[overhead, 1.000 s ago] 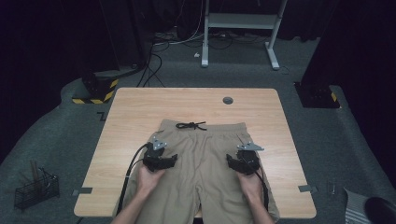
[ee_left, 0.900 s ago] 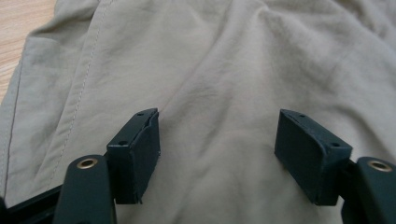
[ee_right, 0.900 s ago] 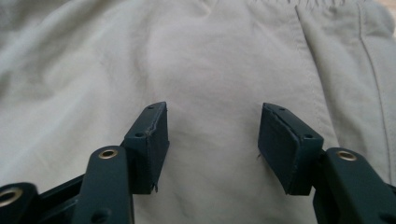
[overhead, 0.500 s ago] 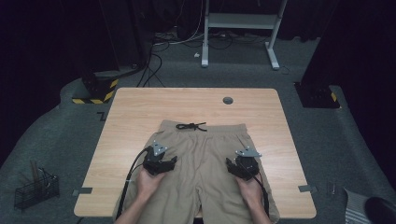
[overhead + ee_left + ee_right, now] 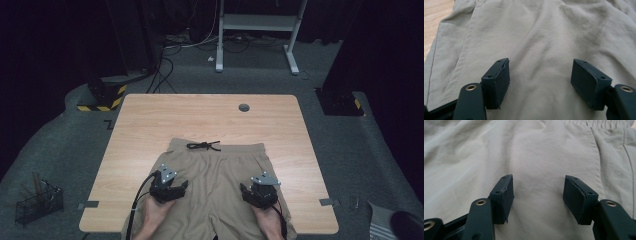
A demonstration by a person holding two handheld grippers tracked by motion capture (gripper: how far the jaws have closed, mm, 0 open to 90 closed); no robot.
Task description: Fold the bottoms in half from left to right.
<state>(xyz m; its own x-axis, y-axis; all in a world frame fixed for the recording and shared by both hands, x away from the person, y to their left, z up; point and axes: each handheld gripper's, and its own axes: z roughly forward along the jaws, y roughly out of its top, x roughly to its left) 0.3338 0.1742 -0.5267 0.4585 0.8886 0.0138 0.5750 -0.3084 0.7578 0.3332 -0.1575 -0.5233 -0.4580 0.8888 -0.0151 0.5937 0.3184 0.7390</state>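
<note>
Khaki shorts lie flat on the wooden table, waistband away from me, with a black drawstring knotted at its middle. My left gripper hovers over the left leg of the shorts, and my right gripper over the right leg. In the left gripper view the left gripper stands open just above smooth fabric, with nothing between its pads. The right gripper in its own view is open too, over cloth beside a side seam.
A round grommet hole sits near the table's far edge. Tape tabs mark the near corners. On the floor stand a wire basket at the left, a white desk frame behind, and loose cables.
Both hands have drawn back toward the near edge of the table, along the legs of the shorts. The shorts lie as before, and both grippers stay open.
</note>
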